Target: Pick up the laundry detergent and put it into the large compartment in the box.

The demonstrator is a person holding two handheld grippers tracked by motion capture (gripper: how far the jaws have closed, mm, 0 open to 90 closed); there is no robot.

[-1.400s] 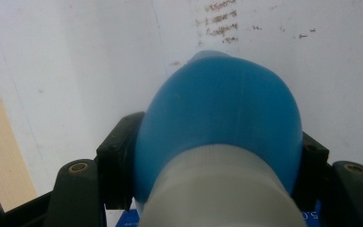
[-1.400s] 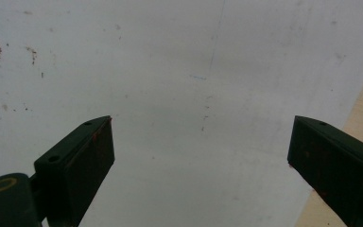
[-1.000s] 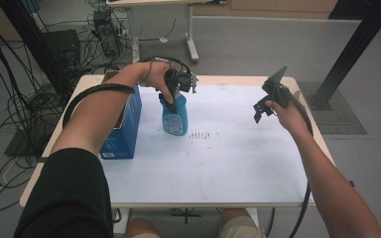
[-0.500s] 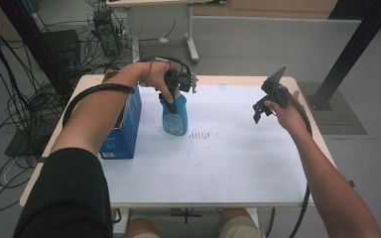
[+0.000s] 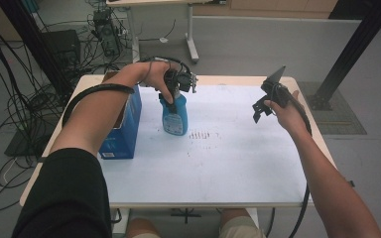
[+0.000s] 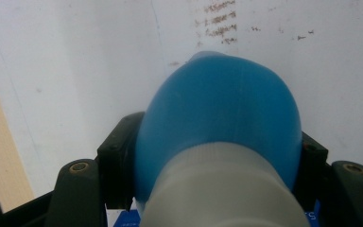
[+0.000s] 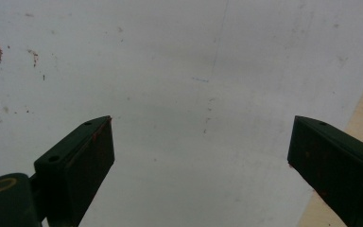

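Observation:
A blue bottle with a pale neck stands upright on the white table, left of centre. My left gripper comes down from above and is shut on the bottle's neck. In the left gripper view the bottle bulges between the two black jaws, which press against its sides. My right gripper hovers above the table's right side, apart from the bottle. Its jaws stand wide open in the right gripper view, with nothing but bare white table between them.
A blue box stands at the table's left edge, just left of the bottle. Brown smudged marks lie on the table right of the bottle. Cables and a black stand sit on the floor at the far left.

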